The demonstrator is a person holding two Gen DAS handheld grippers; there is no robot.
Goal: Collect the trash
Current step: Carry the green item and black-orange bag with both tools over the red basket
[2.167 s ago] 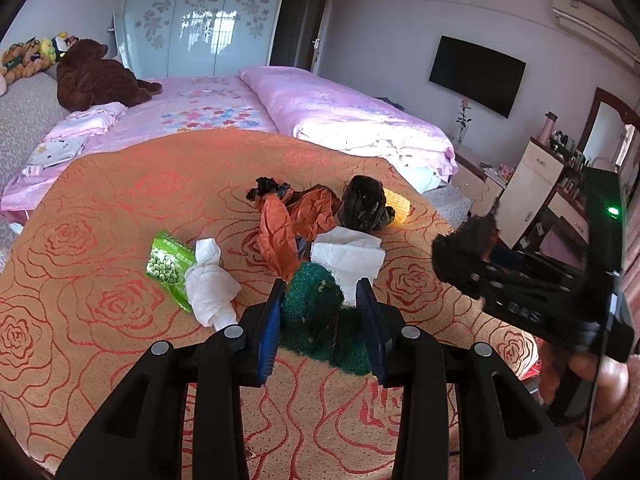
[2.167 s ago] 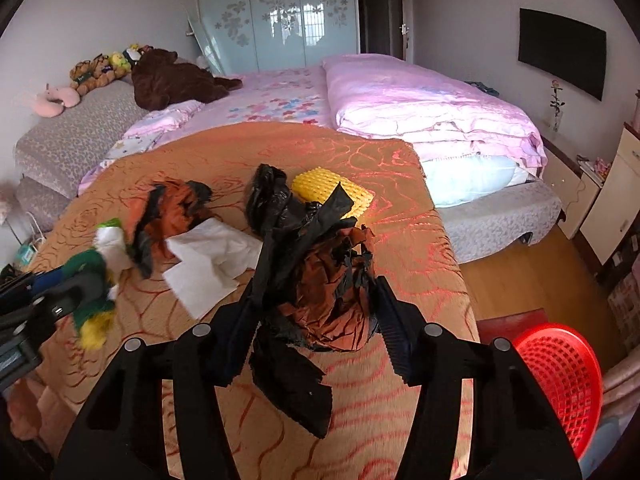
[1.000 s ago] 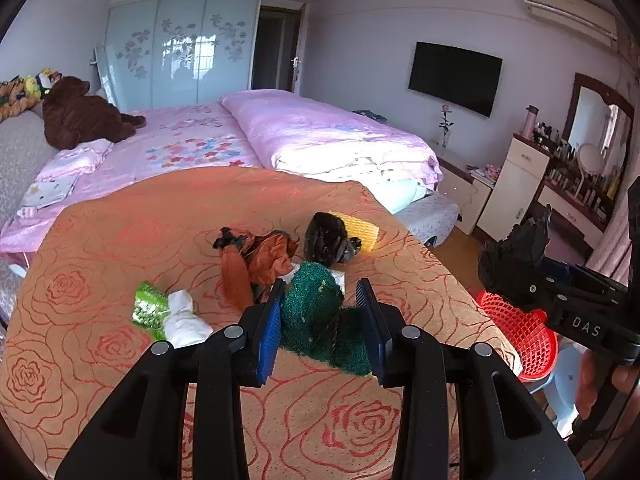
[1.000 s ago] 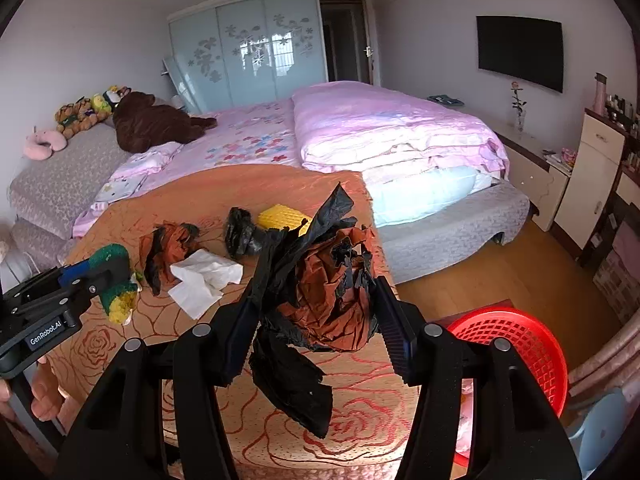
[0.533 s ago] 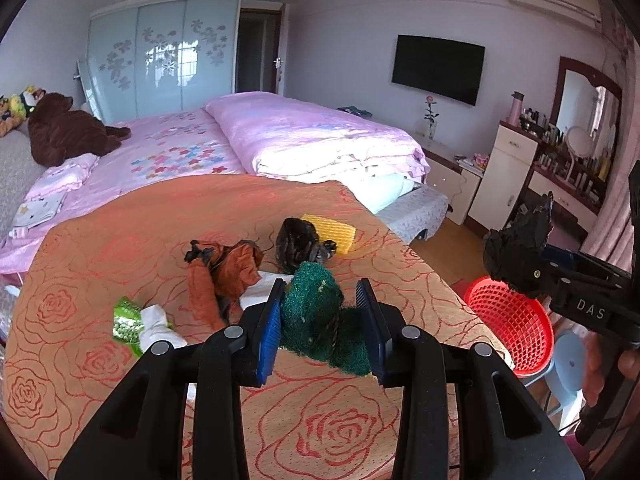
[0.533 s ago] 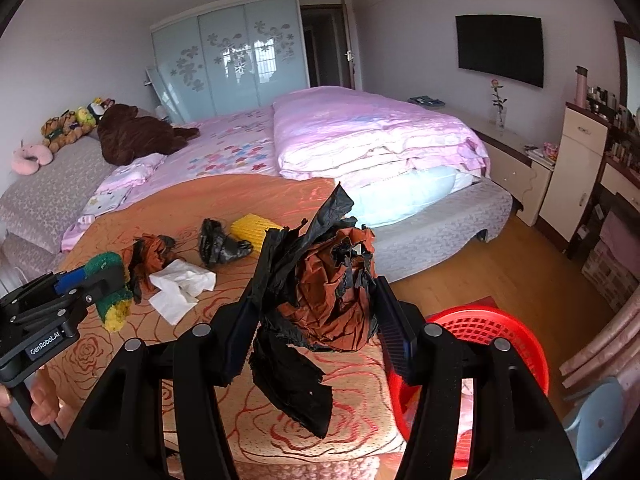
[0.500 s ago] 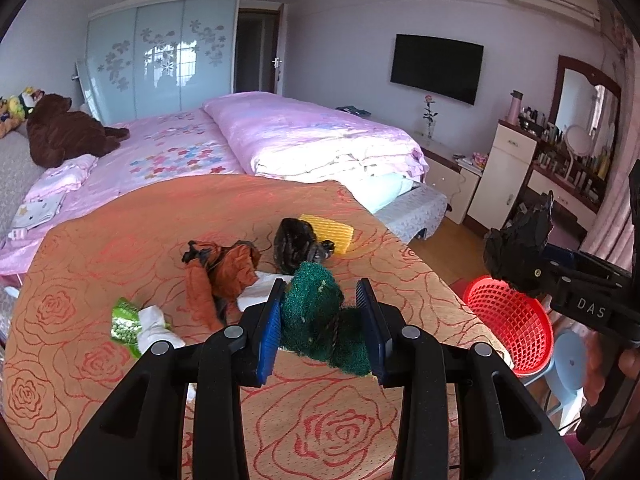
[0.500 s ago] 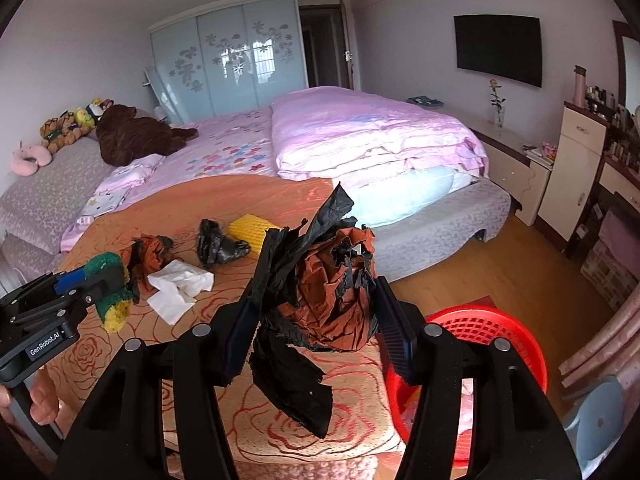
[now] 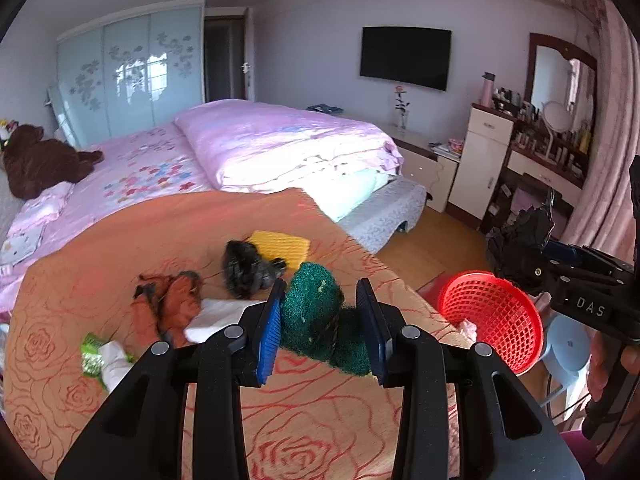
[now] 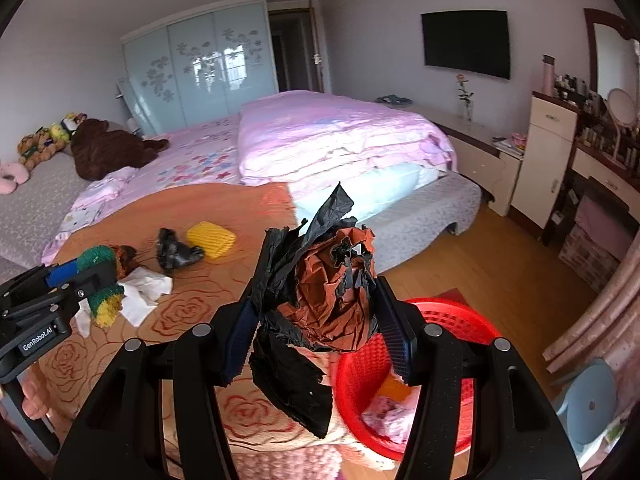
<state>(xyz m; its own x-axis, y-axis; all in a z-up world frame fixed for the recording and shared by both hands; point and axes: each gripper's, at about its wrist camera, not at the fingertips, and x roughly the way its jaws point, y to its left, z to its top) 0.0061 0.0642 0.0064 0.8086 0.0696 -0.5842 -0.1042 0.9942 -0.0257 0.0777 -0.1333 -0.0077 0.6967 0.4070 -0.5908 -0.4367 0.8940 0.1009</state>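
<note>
A dark green, fuzzy scouring pad (image 9: 316, 312) is pinched between the blue-padded fingers (image 9: 269, 332) of the left gripper (image 9: 322, 328), and it is held above the orange rose-patterned bedspread (image 9: 312, 412). A crumpled wad of black and rust-brown plastic bag (image 10: 320, 300) is clamped between the fingers (image 10: 394, 340) of the right gripper (image 10: 318, 332), with a black flap hanging below the fingertips. Just beyond and below the right fingertips, a red plastic mesh basket (image 10: 452, 320) is seen on the floor, with pale scraps lying inside it; the wad is held over its near rim.

Ahead and to the left of the left fingers, more litter is spread on the bedspread: a white crumpled tissue (image 9: 216, 316), a green snack wrapper (image 9: 91, 354) with a white wad beside it, and a rust-brown crumpled bag (image 9: 172, 300). Farther on, a black crumpled bag (image 9: 244, 268) is lying against a yellow ridged sponge (image 9: 282, 246). Beyond that, a folded pink quilt (image 9: 280, 144) is seen on the bed.
</note>
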